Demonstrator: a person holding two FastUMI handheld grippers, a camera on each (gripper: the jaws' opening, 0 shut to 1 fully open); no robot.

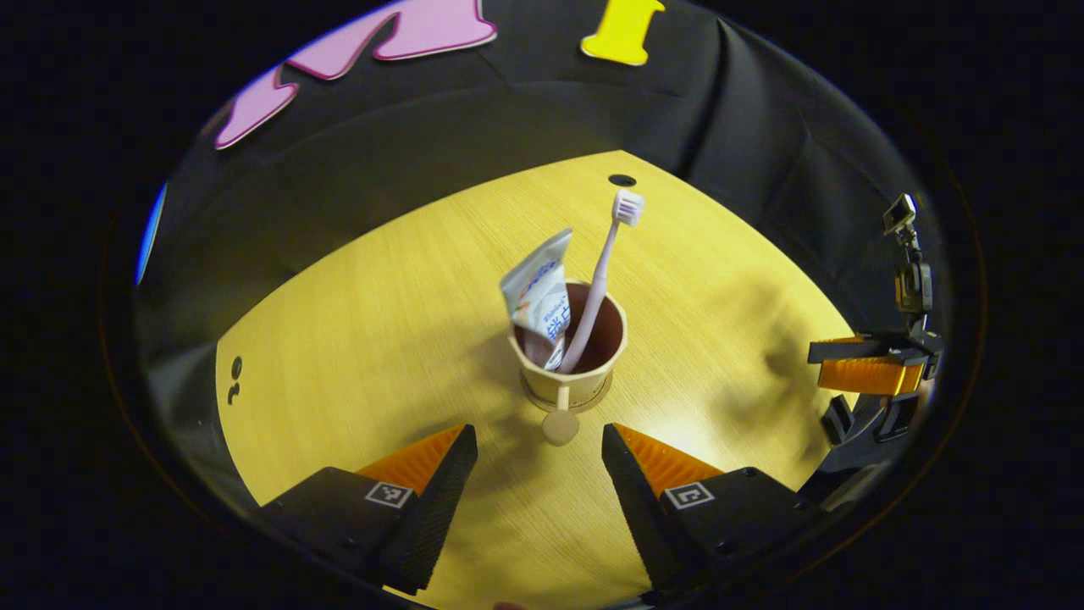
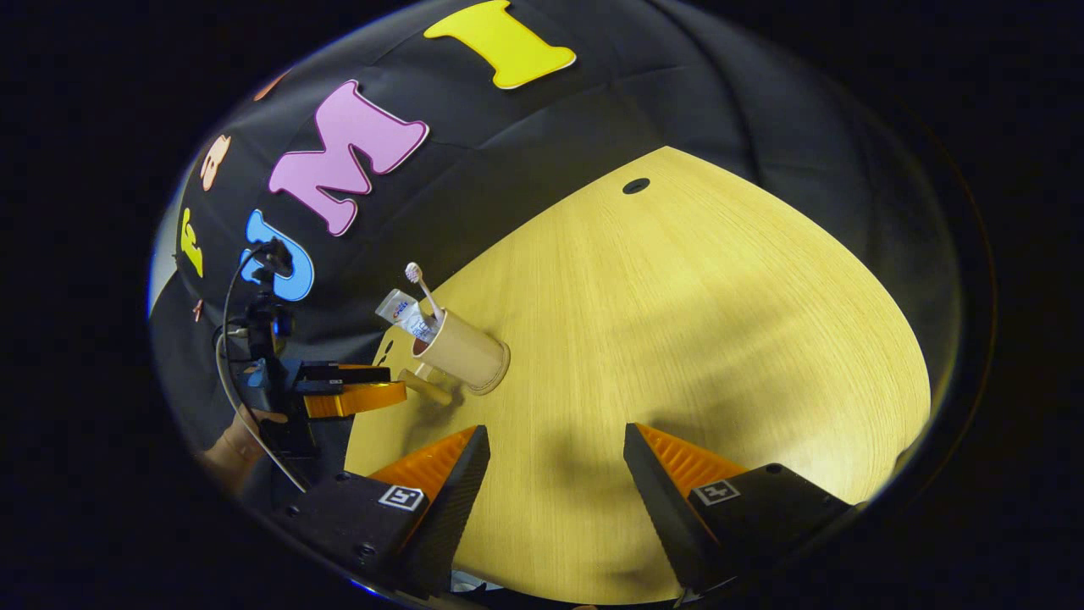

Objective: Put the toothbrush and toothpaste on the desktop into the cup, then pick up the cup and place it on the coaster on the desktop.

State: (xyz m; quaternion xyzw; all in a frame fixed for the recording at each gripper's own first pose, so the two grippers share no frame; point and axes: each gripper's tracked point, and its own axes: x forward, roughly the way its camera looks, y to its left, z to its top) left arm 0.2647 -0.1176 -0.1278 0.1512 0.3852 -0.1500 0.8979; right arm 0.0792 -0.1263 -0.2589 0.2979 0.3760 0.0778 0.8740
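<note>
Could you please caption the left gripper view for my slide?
Open left gripper faces the cup holding toothbrush and toothpaste, standing on its coaster.

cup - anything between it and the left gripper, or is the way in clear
Nothing visible stands in the way. In the left gripper view the cup, with the toothbrush and toothpaste in it, sits on the coaster straight ahead of the open left gripper, with bare desktop between them.
</note>
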